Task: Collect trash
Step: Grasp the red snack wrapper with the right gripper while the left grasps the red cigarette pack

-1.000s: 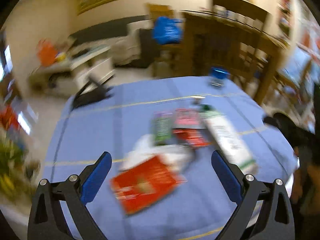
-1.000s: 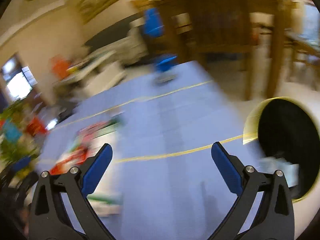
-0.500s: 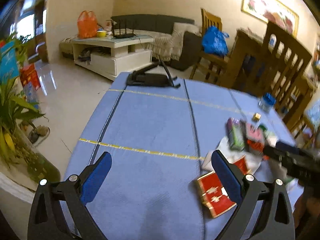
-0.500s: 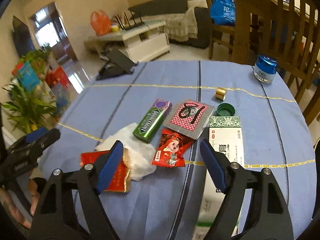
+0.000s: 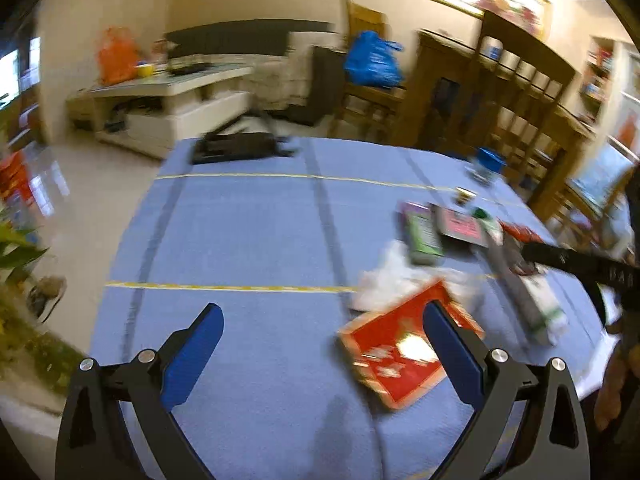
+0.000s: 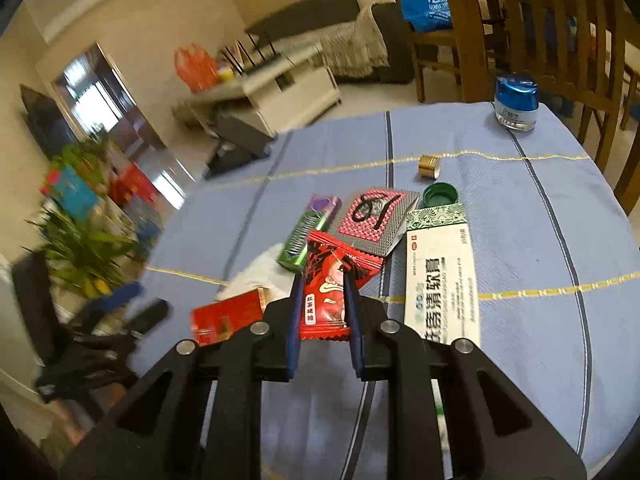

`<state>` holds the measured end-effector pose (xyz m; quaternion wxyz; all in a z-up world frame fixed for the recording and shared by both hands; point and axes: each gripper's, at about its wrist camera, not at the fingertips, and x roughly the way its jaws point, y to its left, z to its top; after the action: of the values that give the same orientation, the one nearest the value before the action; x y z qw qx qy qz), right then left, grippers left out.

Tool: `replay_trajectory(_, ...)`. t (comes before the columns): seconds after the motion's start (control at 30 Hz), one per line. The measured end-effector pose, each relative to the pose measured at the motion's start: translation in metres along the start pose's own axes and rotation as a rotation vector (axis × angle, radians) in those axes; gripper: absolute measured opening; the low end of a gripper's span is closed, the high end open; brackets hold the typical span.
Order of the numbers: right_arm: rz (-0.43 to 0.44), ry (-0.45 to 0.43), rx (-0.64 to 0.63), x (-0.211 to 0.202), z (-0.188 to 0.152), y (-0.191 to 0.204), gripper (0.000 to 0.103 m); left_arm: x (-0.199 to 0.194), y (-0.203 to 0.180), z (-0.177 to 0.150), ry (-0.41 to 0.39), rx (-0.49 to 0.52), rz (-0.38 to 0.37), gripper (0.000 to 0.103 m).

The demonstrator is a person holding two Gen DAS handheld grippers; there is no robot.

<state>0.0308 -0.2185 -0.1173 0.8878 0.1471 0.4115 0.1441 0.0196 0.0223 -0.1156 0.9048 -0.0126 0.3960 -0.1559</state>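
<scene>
The table [image 6: 520, 240] with its blue cloth carries the trash in one cluster: a long white medicine box [image 6: 440, 276], a flat red box [image 6: 226, 316] partly on a white tissue [image 6: 256, 272], a green pack [image 6: 306, 232] and a pink patterned card [image 6: 370, 216]. The right gripper [image 6: 322, 280] is clenched on the red snack wrapper [image 6: 326, 286], with the medicine box just beside its right finger. The left gripper [image 5: 320, 312] hangs released above the cloth, its right finger in front of the flat red box.

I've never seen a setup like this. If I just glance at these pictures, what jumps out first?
Most striking is the right gripper, its blue-padded fingers closed on a red snack wrapper in the middle of the litter on the blue tablecloth. Right of it lies a long white and green box, with a blue-capped jar at the far edge. The left gripper hangs wide open, near a red packet.
</scene>
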Motion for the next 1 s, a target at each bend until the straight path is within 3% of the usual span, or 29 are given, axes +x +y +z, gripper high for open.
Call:
replay_trajectory(0.17, 0.046, -0.025, 0.022, -0.025, -0.011, -0.014, 0.02, 0.007, -0.036, -0.003, 0.076, 0.192, -0.144, 0.096)
replay_trajectory(0.33, 0.056, -0.029, 0.057, -0.03, -0.019, -0.028, 0.02, 0.022, -0.043, 0.007, 0.117, 0.376, -0.171, 0.096)
replay_trajectory(0.4, 0.058, -0.033, 0.071, -0.03, -0.022, -0.033, 0.02, 0.035, -0.043, 0.009, 0.172, 0.417, -0.246, 0.096)
replay_trajectory(0.53, 0.06, -0.04, 0.084, -0.034, -0.025, -0.038, 0.02, 0.065, -0.044, 0.005, 0.293, 0.45, -0.306, 0.091)
replay_trajectory(0.63, 0.066, -0.051, 0.092, -0.036, -0.025, -0.04, 0.02, 0.055, -0.047, -0.004, 0.294, 0.448, -0.332, 0.091)
replay_trajectory(0.8, 0.084, -0.061, 0.116, -0.037, -0.026, -0.05, 0.02, 0.038, -0.071, -0.033, 0.293, 0.506, -0.303, 0.091)
replay_trajectory(0.93, 0.098, -0.06, 0.137, -0.034, -0.027, -0.054, 0.02, 0.035, -0.099, -0.055, 0.244, 0.584, -0.186, 0.094)
replay_trajectory(1.0, 0.1, -0.06, 0.139, -0.034, -0.027, -0.054, 0.02, 0.036, -0.099, -0.053, 0.244, 0.553, -0.182, 0.094)
